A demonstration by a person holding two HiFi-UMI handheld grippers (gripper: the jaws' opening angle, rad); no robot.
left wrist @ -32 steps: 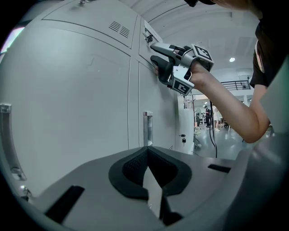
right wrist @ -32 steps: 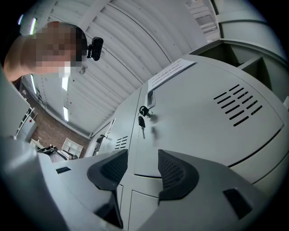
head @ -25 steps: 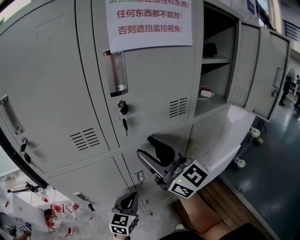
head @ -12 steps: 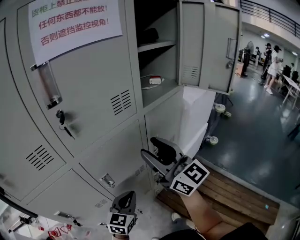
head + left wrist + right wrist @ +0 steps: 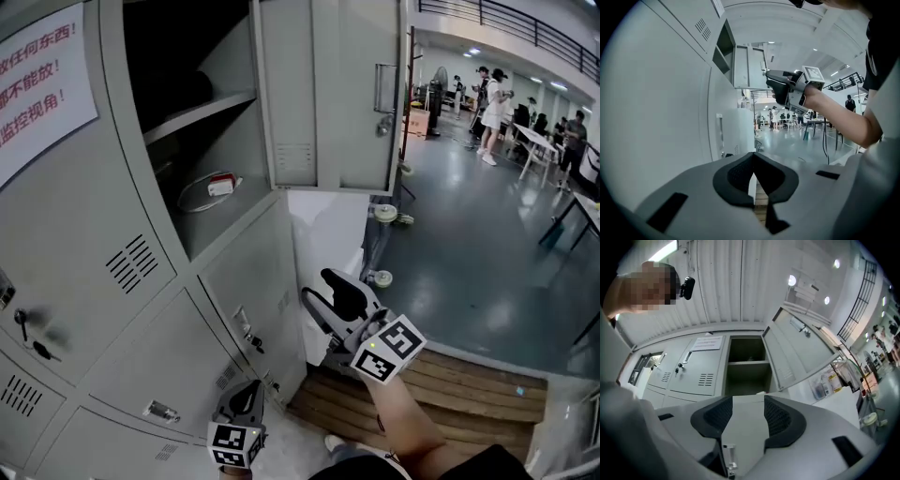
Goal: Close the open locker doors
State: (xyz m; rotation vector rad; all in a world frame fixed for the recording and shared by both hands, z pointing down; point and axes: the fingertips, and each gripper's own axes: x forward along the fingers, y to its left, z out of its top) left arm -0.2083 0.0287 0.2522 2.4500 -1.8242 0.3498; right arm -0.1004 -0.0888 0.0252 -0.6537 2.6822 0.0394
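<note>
Currently, approach step: my right gripper is spread and empty, my left gripper pressed together lower down; the open upper locker door stands above and beyond the right jaws, so next I'd lift to its outer face and push.

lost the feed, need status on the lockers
Left gripper shut, empty; right gripper open, empty. Upper locker door wide open, untouched. Nothing seen blocking its swing.

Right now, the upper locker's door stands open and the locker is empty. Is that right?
Not empty. The head view shows a small white-and-red item lying under the shelf inside the locker. Its door does stand open.
</note>
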